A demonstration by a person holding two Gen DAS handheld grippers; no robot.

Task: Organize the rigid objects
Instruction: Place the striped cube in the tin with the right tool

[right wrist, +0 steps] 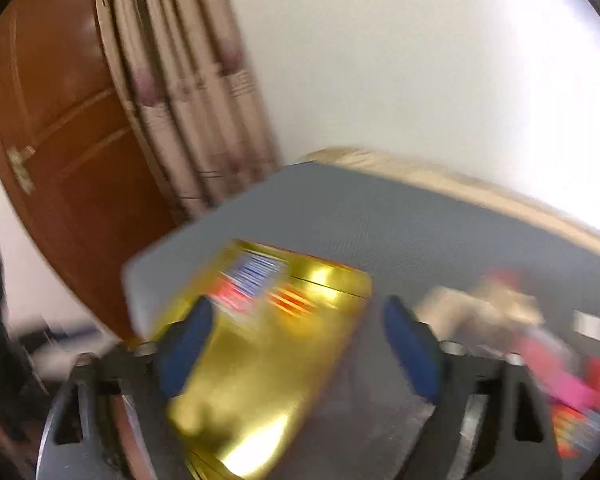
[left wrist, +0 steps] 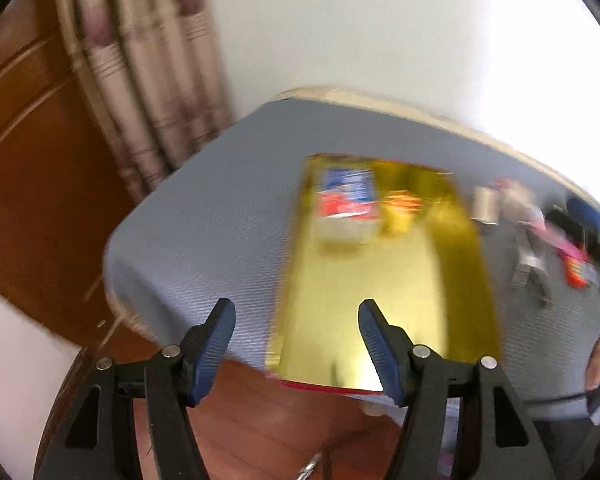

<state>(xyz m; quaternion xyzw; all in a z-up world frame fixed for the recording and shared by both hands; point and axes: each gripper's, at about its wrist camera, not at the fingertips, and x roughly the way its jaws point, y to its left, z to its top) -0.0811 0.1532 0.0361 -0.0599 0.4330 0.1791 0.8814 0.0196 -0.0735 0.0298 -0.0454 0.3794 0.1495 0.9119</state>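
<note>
Blue rubber pads are seen on both pairs of jaws, and both pairs stand apart with nothing pressed between them. In the left wrist view the left gripper [left wrist: 296, 312] is released above the near edge of the gold tray [left wrist: 384, 292]; its right pad is seen in front of the tray's near part and its left pad in front of the grey cloth. In the right wrist view the right gripper [right wrist: 296, 312] is spread wide, and the gold tray [right wrist: 260, 360] appears between its pads, but no pad is seen to press on it.

The gold tray is taken as the landmark. It lies flat on the bench [left wrist: 204, 224], which is covered with a grey-blue cloth, and its near end reaches past the bench edge. At the far end of the tray a blue, red and white packet [left wrist: 346, 200] is lying, and just beside it, to the right, a small yellow and orange item [left wrist: 400, 210]; both are blurred. To the right of the tray, on the cloth, a heap of mixed objects [left wrist: 532, 232] is seen, with a pink piece and a red piece among them; their kinds cannot be told. Left of the tray and behind the bench, a striped curtain [left wrist: 140, 80] and a brown wooden door [left wrist: 28, 168] are seen. Behind the tray a white wall [left wrist: 380, 20] is seen.
</note>
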